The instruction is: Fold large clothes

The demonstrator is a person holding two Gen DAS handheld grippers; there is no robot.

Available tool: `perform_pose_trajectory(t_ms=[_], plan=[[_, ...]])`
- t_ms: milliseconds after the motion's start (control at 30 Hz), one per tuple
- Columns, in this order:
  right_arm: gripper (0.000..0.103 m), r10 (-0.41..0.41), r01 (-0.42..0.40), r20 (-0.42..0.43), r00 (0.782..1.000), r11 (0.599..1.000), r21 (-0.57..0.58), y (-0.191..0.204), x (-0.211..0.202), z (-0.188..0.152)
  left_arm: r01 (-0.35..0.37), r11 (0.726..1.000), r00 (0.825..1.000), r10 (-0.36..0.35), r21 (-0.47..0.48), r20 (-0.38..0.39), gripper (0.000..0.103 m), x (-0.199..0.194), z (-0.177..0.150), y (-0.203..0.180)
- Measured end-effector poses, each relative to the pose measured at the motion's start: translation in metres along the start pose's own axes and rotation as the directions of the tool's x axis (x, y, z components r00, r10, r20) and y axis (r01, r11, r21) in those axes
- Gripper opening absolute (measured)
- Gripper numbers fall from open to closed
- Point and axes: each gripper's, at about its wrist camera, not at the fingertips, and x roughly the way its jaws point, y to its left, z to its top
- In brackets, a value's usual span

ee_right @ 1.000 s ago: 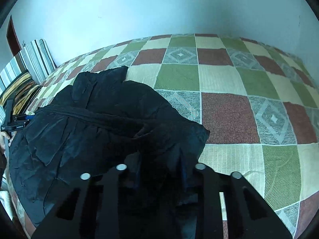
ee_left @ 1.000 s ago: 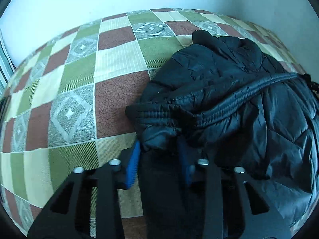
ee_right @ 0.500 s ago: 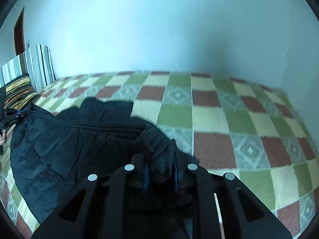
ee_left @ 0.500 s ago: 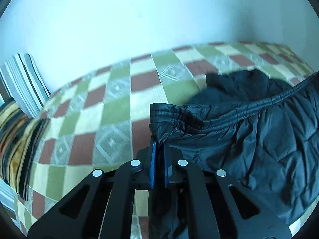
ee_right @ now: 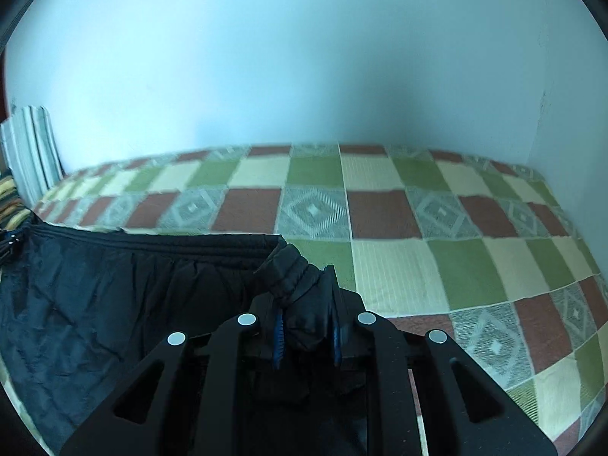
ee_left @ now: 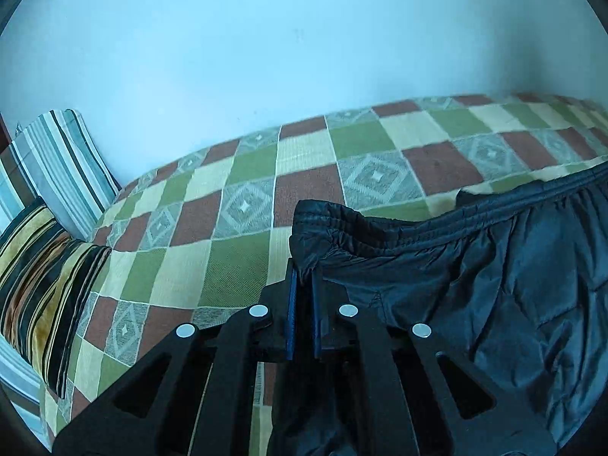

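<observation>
A large black quilted jacket (ee_left: pixel 494 277) hangs stretched between my two grippers above the bed. My left gripper (ee_left: pixel 303 285) is shut on the jacket's left hem corner, with the elastic hem running off to the right. In the right wrist view the jacket (ee_right: pixel 114 304) spreads to the left, and my right gripper (ee_right: pixel 306 315) is shut on a bunched corner of it. The lower part of the jacket hangs below both grippers, out of sight.
The bed carries a checked cover (ee_left: pixel 247 235) of green, cream and brown squares, which also shows in the right wrist view (ee_right: pixel 437 266). Striped pillows (ee_left: pixel 49 205) lie at the left end. A pale wall (ee_right: pixel 304 57) runs behind the bed, with a corner at the right.
Both grippers closed on the jacket's corners and lifted it off the bed. The hem now runs taut between them, and both views tilted up towards the wall.
</observation>
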Motion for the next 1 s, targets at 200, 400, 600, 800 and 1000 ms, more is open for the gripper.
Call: perform_pose_trajectory(t_ms=[200, 400, 600, 800, 1000], plan=[[0.018, -0.031, 0.029, -0.106, 0.994, 0.999, -0.017, 0.004, 0.052, -0.019, -0.032, 0.999, 0.995, 0.036, 0.041, -0.096, 0.007, 0.053, -0.02, -0.018], [0.022, -0.031, 0.031, -0.195, 0.98, 1.0, -0.003, 0.001, 0.085, -0.034, -0.032, 0.998, 0.991, 0.039, 0.053, -0.129, 0.007, 0.08, -0.035, -0.03], [0.027, -0.039, 0.041, -0.211, 0.977, 0.999, 0.009, 0.002, 0.095, -0.041, -0.051, 0.997, 0.99, 0.057, 0.051, -0.127, 0.007, 0.092, -0.042, -0.037], [0.052, -0.054, 0.068, -0.219, 0.974, 0.996, 0.055, -0.007, 0.081, -0.03, -0.109, 0.992, 0.987, 0.116, 0.065, -0.111, 0.026, 0.075, -0.033, -0.031], [0.055, -0.071, 0.088, -0.118, 0.99, 0.986, 0.144, -0.004, 0.02, -0.013, -0.133, 0.991, 0.991, 0.133, -0.006, -0.034, 0.065, 0.017, -0.021, -0.015]])
